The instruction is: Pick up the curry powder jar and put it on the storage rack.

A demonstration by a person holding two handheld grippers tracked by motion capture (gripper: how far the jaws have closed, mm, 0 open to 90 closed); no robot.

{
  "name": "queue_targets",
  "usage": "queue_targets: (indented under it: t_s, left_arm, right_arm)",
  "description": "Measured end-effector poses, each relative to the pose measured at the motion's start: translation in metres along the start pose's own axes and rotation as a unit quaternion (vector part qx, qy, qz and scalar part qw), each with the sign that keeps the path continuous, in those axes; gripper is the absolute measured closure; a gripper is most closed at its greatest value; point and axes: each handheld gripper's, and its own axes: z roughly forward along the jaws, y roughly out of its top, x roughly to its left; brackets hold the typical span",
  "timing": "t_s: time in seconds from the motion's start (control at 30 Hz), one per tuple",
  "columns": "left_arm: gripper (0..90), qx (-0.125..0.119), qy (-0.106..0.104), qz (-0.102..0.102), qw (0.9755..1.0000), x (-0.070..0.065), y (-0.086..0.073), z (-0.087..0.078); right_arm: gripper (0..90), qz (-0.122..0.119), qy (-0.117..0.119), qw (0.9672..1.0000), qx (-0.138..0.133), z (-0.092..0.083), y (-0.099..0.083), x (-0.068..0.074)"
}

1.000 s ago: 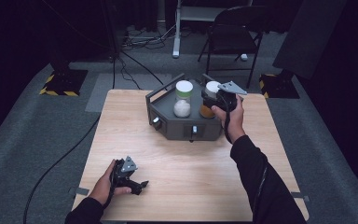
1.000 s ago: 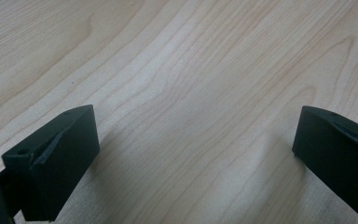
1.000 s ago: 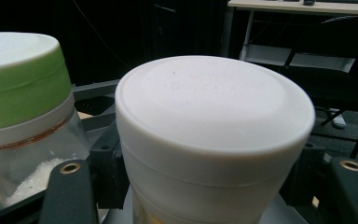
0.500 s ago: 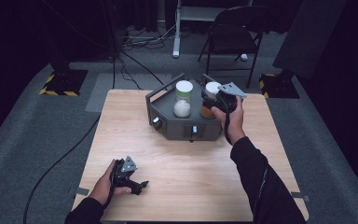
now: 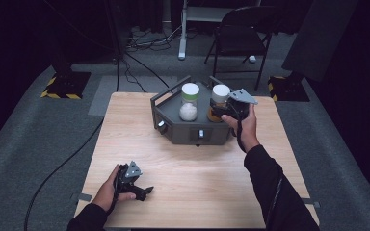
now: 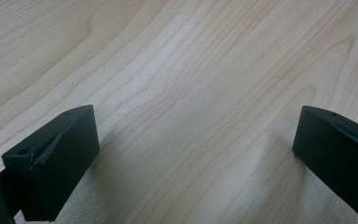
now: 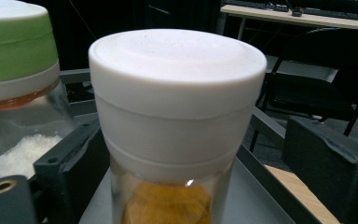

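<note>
Right gripper (image 5: 224,111) at white-lid jar (image 7: 177,116) with orange stuff inside, jar stands in dark tray (image 5: 173,126) at far side of wood table (image 5: 197,183). Jaws just opening, jar between them, right jaw off glass, grip let go. Green-lid jar (image 5: 189,101) with white powder stands beside it. Left gripper (image 5: 142,191) rests on table near front edge, jaws wide, holds nothing
</note>
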Motion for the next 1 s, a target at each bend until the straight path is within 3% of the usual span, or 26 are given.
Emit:
queue_targets:
  t_s: [0.47,1.0]
  left_arm:
    - [0.3,0.0,0.0,0.0,1.0,0.0,0.0,0.0]
    - [0.3,0.0,0.0,0.0,1.0,0.0,0.0,0.0]
  right_arm:
    - [8.3,-0.015,0.012,0.9997,-0.012,-0.027,-0.022,-0.004]
    - [5.6,-0.058,0.043,0.9973,-0.009,-0.059,-0.055,-0.004]
